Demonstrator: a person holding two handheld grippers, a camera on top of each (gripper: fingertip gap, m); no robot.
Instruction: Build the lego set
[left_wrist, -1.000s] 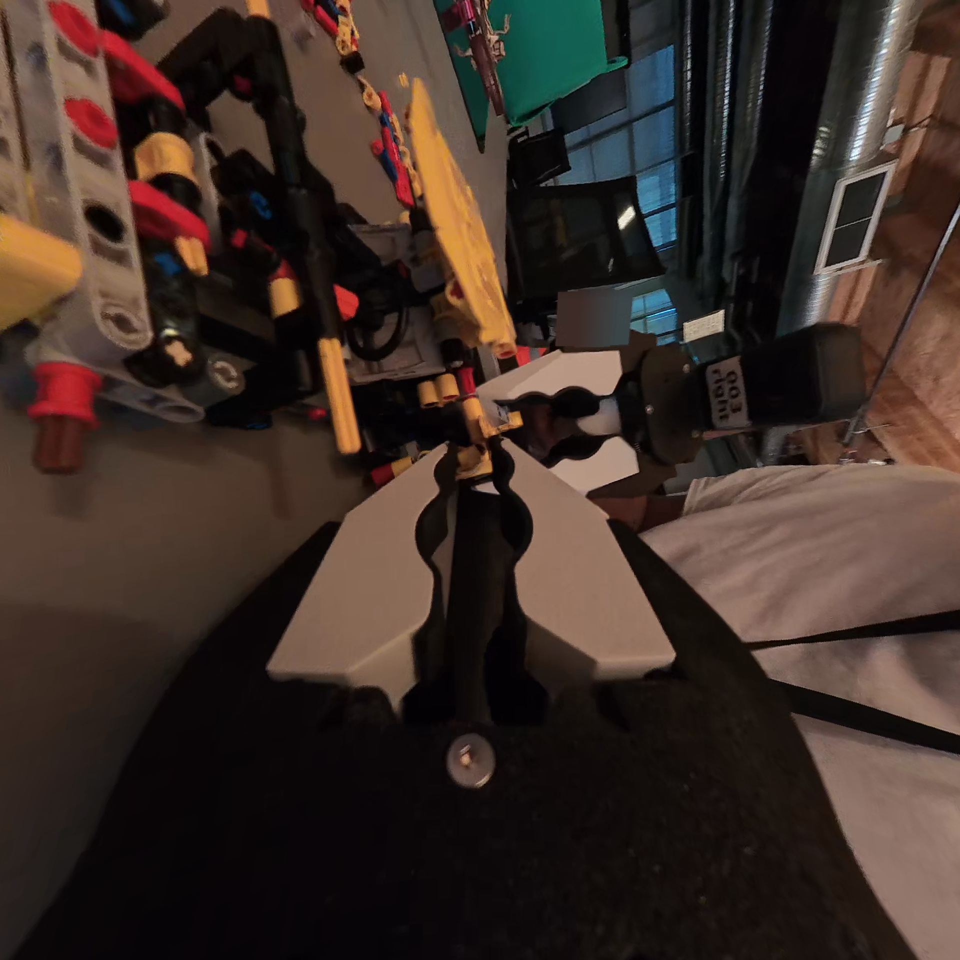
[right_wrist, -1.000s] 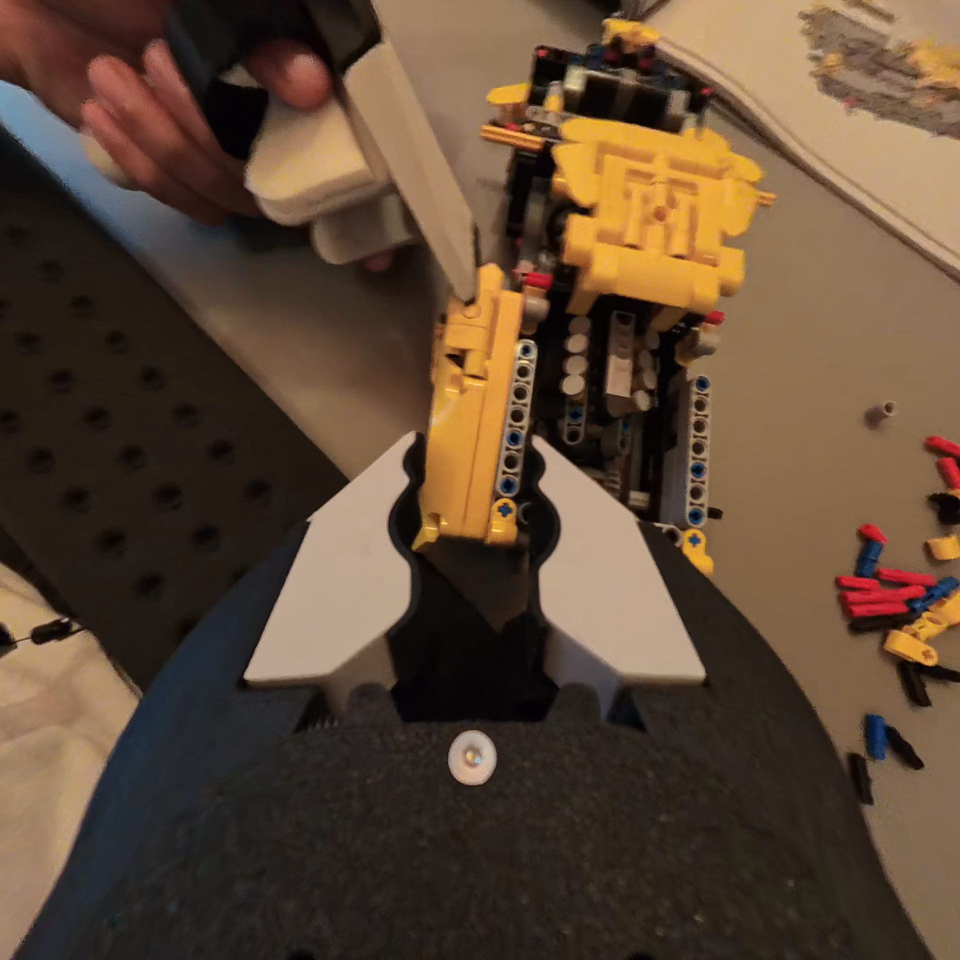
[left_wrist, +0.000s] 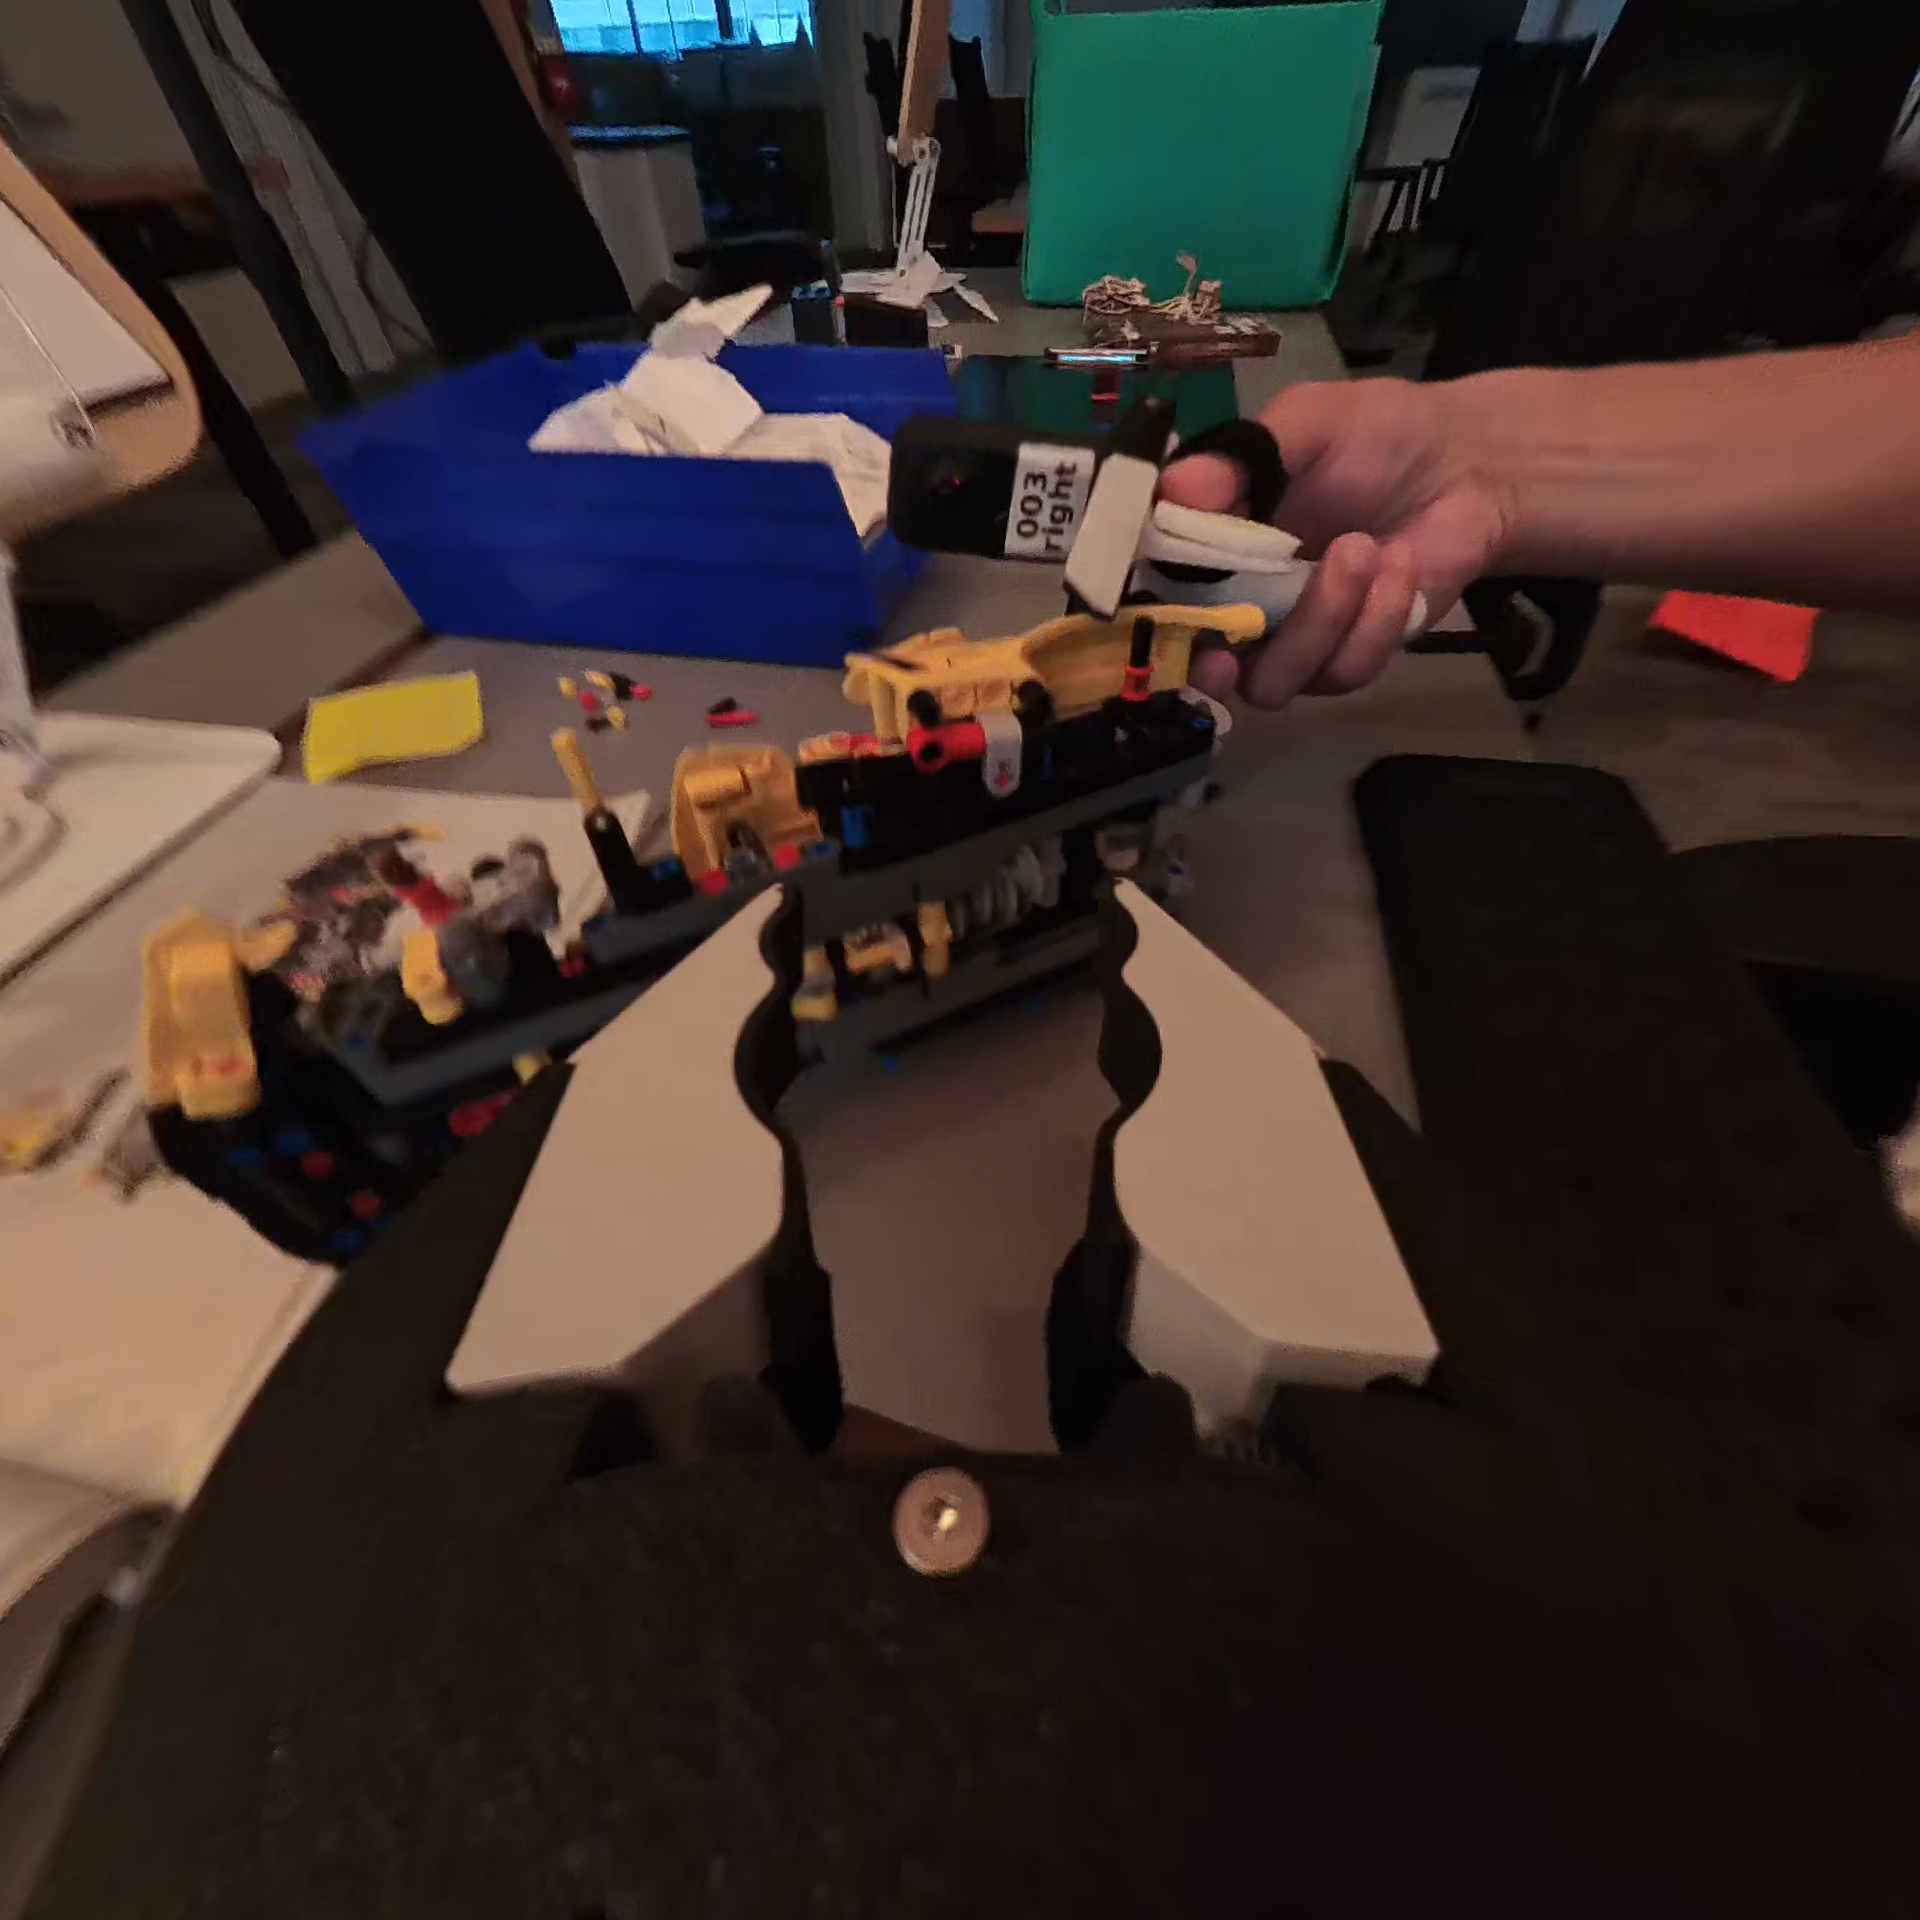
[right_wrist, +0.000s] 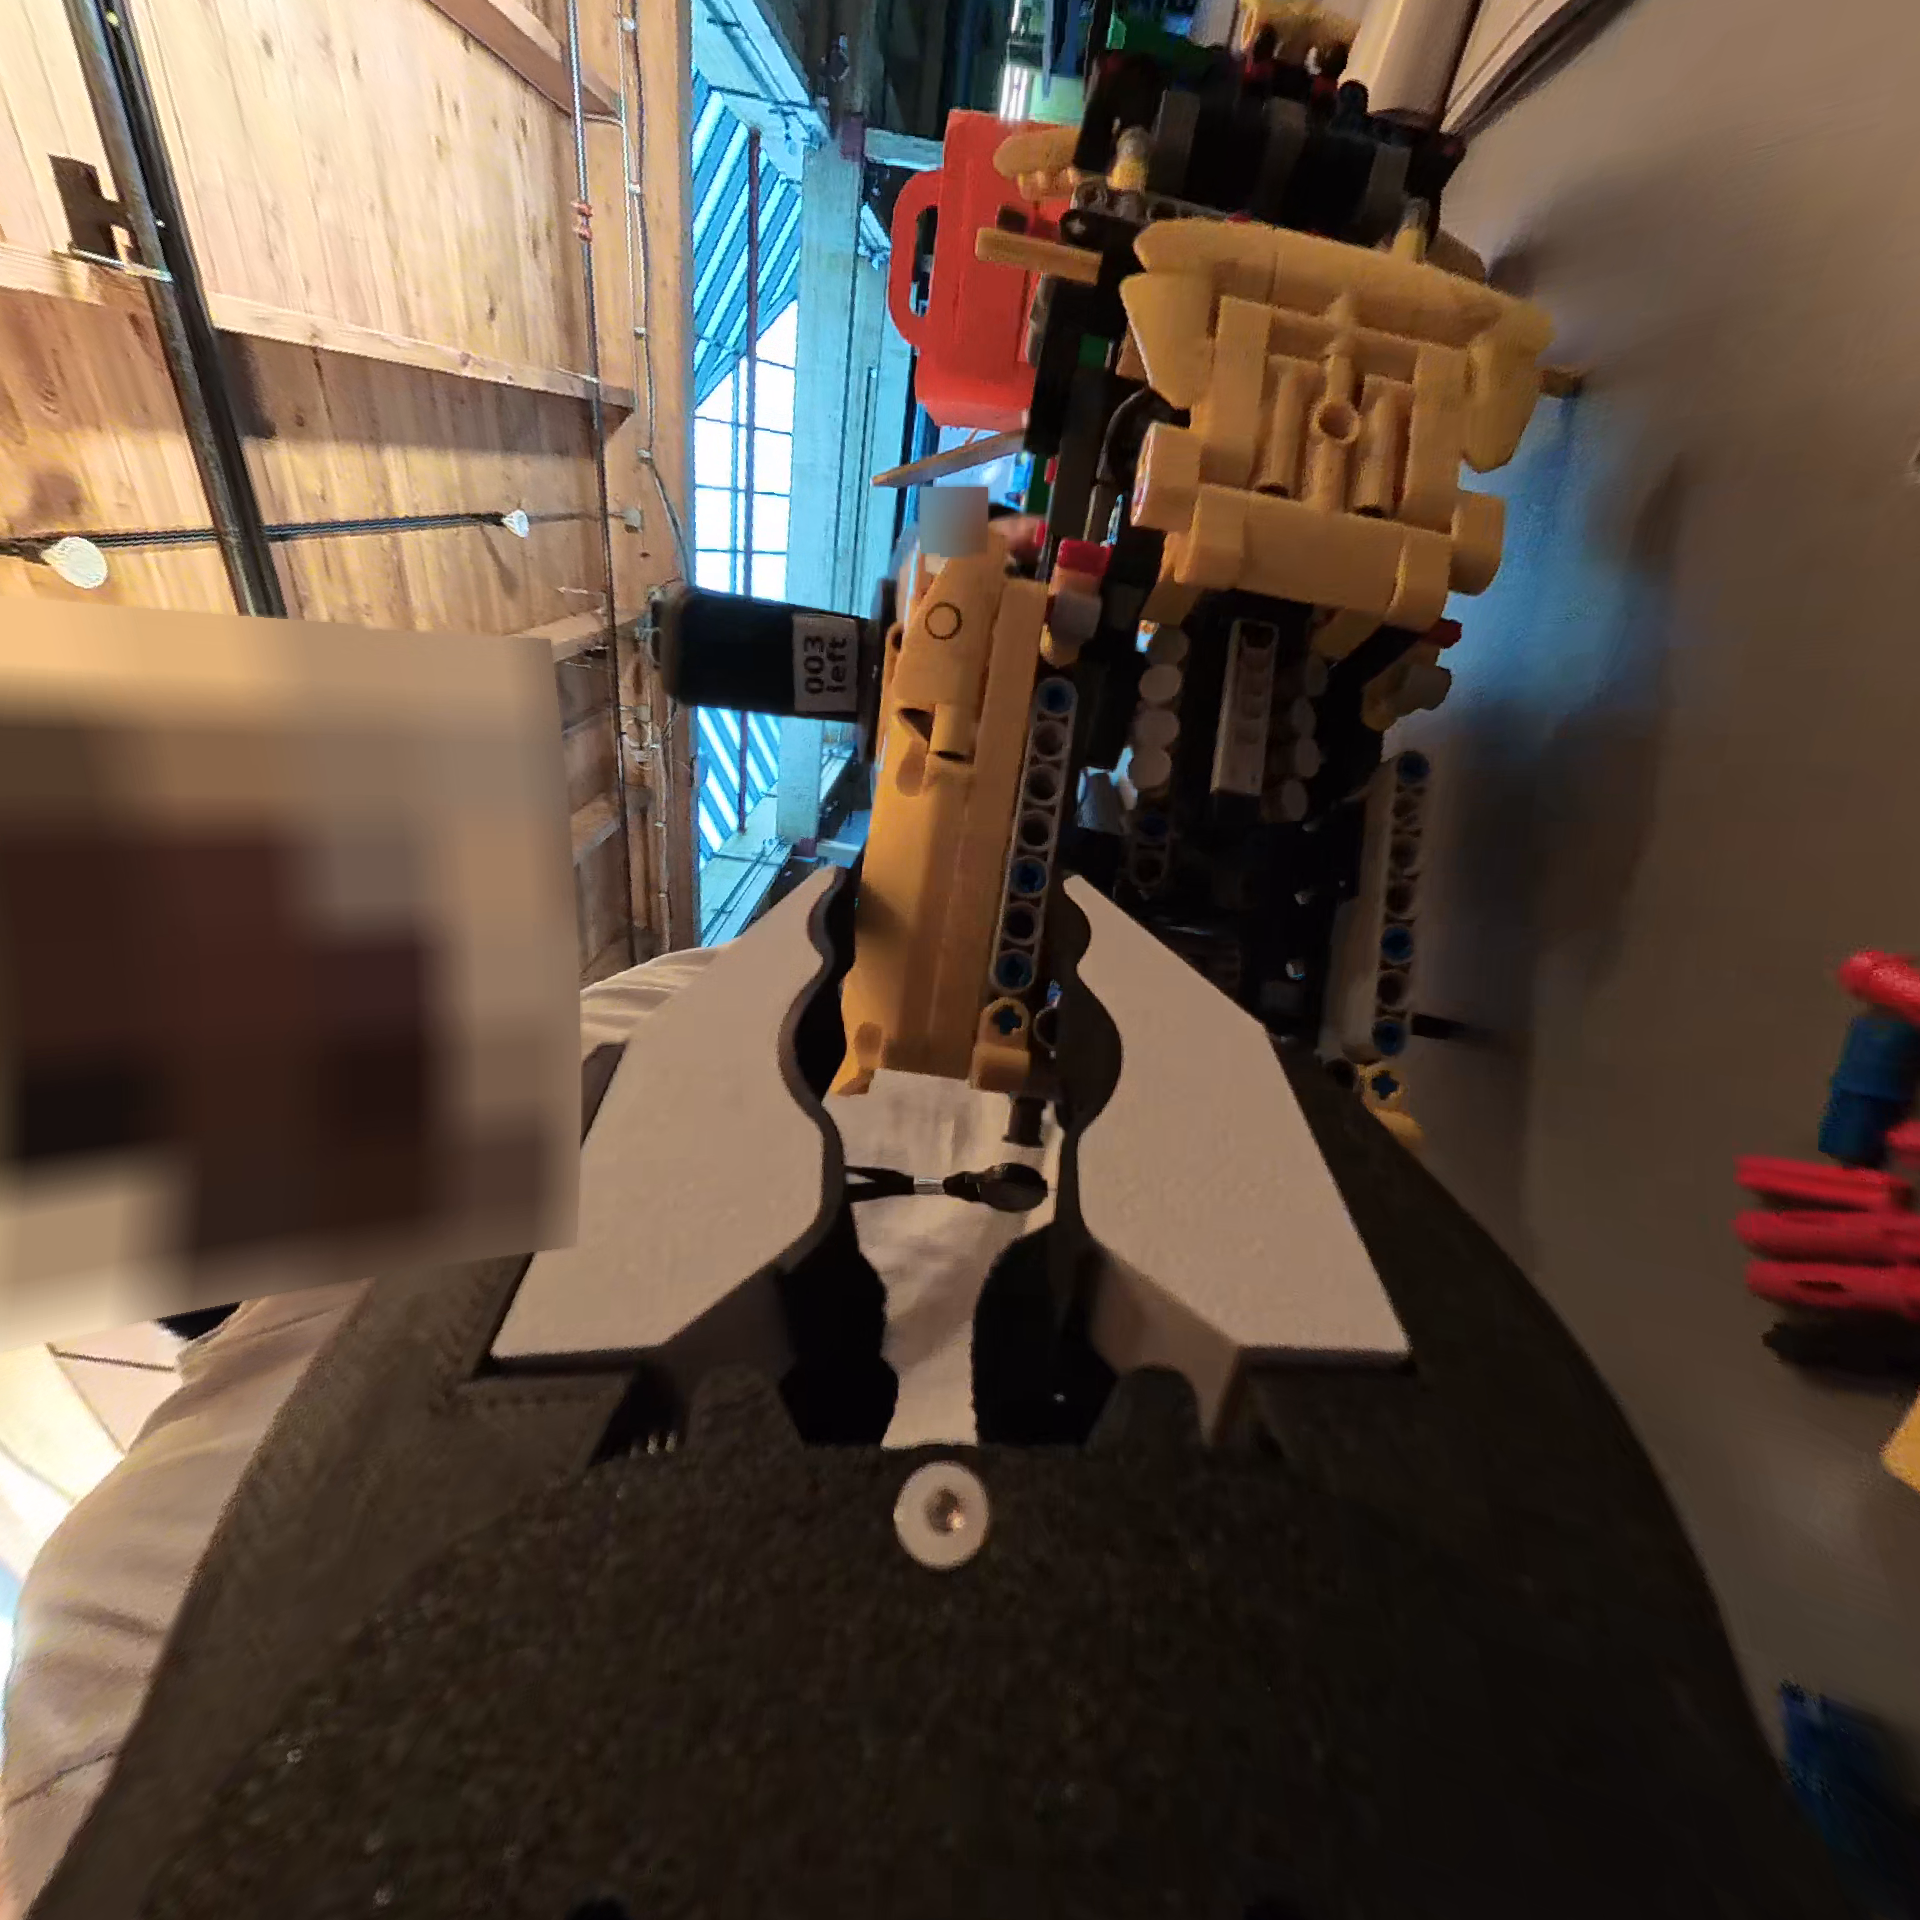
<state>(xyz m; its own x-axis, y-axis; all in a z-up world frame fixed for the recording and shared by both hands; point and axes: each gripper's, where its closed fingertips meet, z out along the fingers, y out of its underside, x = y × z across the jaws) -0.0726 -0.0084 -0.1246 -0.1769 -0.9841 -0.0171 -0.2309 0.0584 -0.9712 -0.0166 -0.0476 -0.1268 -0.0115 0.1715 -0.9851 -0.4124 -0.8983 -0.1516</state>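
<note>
The yellow, black and grey lego model (left_wrist: 935, 790) is held up, tilted, over the table. My right gripper (right_wrist: 956, 966) is shut on the model's yellow side panel (right_wrist: 935, 831) and the grey beam beside it. In the left wrist view a hand holds the right gripper (left_wrist: 1096, 608) at the model's right end. My left gripper (left_wrist: 948, 899) is open, with its fingertips (left_wrist: 727, 997) wide apart just in front of the model's dark chassis. The model runs on behind both fingers. The left gripper's body (right_wrist: 769, 665) shows behind the panel in the right wrist view.
A blue bin (left_wrist: 623, 540) of white bags stands behind the model. A yellow sheet (left_wrist: 395, 722) and loose pins (left_wrist: 613, 691) lie on the grey table. An open booklet (left_wrist: 135, 1330) lies at the left and a black mat (left_wrist: 1507, 883) at the right. Red pins (right_wrist: 1818, 1236) lie beside the model. Tip to tip, the grippers are about 8 cm apart.
My left gripper has opened, let go of the small yellow piece and swung round to face the model's side. The right gripper still holds the yellow panel and has turned the model.
</note>
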